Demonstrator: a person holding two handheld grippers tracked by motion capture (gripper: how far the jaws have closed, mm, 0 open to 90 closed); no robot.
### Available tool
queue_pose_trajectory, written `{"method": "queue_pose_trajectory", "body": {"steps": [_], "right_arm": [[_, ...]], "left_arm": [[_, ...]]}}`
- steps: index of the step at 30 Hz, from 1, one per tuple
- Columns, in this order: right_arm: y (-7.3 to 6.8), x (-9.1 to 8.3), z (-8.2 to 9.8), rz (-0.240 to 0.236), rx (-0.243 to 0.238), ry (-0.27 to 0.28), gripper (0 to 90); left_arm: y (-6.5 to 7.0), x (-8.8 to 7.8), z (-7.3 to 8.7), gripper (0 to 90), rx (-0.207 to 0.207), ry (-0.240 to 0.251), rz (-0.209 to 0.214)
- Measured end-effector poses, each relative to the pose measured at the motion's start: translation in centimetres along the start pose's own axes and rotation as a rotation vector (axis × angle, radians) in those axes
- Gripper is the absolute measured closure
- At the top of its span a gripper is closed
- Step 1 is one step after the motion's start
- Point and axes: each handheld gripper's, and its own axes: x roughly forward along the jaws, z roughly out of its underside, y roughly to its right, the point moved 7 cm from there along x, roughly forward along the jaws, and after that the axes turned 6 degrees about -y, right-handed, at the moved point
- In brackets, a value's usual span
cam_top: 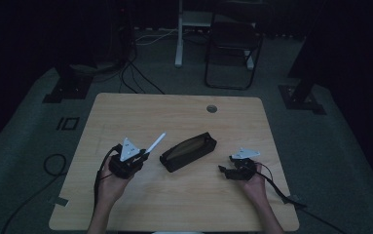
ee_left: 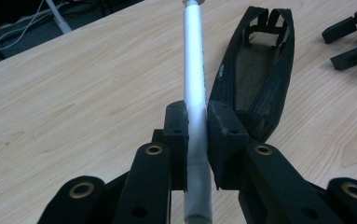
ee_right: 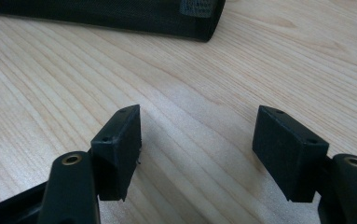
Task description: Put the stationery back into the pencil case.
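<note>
While the left gripper (ee_left: 197, 135) pinches the white pen (ee_left: 195, 84) near its lower end above the counter (cam_top: 125, 112), beside the open pouch (cam_top: 189, 151), it looks light, stiff, slippery; right gripper (ee_right: 197, 144) spread, empty.

The white pen (ee_left: 195, 70) runs off the top of the left gripper view, its far tip cut away — its lower end sinks behind the jaws. The black pouch (ee_right: 120, 14) is cropped in the right gripper view — its label unreadable.

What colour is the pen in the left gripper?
White, clearest in the left gripper view: the pen.
</note>
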Motion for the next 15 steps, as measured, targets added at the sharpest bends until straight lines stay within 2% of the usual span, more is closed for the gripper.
{"method": "queue_pose_trajectory", "body": {"steps": [15], "right_arm": [[0.00, 0.00, 0.00, 0.000, 0.000, 0.000, 32.1]], "left_arm": [[0.65, 0.18, -0.79, 78.8, 0.013, 0.013, 0.019]]}}
